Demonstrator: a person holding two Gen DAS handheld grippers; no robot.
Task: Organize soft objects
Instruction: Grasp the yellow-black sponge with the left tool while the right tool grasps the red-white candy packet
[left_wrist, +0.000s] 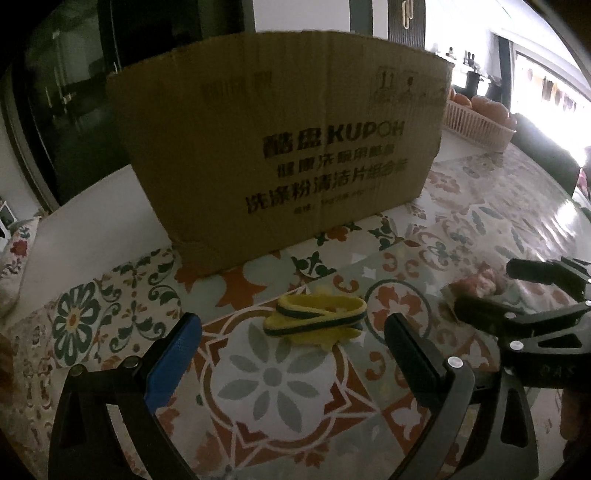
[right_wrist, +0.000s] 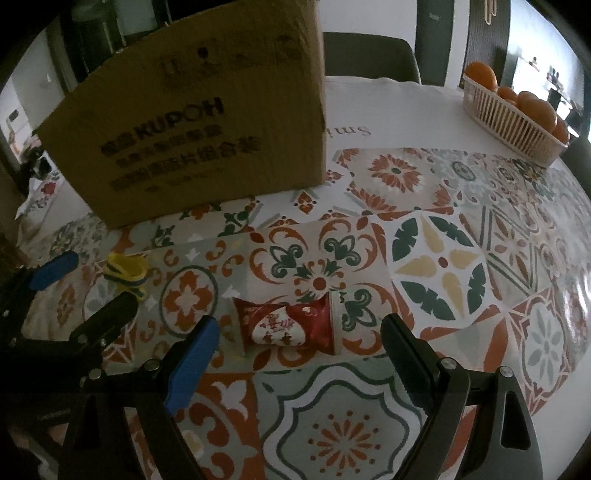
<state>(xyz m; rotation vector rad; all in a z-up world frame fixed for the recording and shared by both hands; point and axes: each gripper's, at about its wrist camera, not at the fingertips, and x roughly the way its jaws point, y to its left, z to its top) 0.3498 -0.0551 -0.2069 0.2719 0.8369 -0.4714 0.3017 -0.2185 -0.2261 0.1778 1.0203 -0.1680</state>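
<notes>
A yellow and dark-green soft band (left_wrist: 317, 319) lies on the patterned table just ahead of my open left gripper (left_wrist: 291, 332), between its fingertips and a little beyond. It also shows at the left of the right wrist view (right_wrist: 125, 275). A red and white soft pouch (right_wrist: 288, 325) lies just ahead of my open right gripper (right_wrist: 299, 332), between its fingers. In the left wrist view the right gripper (left_wrist: 480, 288) sits at the right, around the blurred pouch (left_wrist: 476, 284). A tall cardboard box (left_wrist: 280, 147) stands behind both objects; it also fills the upper left of the right wrist view (right_wrist: 199, 122).
A pale slatted basket of oranges (right_wrist: 513, 110) stands at the table's far right; it also shows in the left wrist view (left_wrist: 476, 122). A chair back (right_wrist: 369, 55) rises behind the table. The patterned tablecloth (right_wrist: 443, 229) covers the near part of the table.
</notes>
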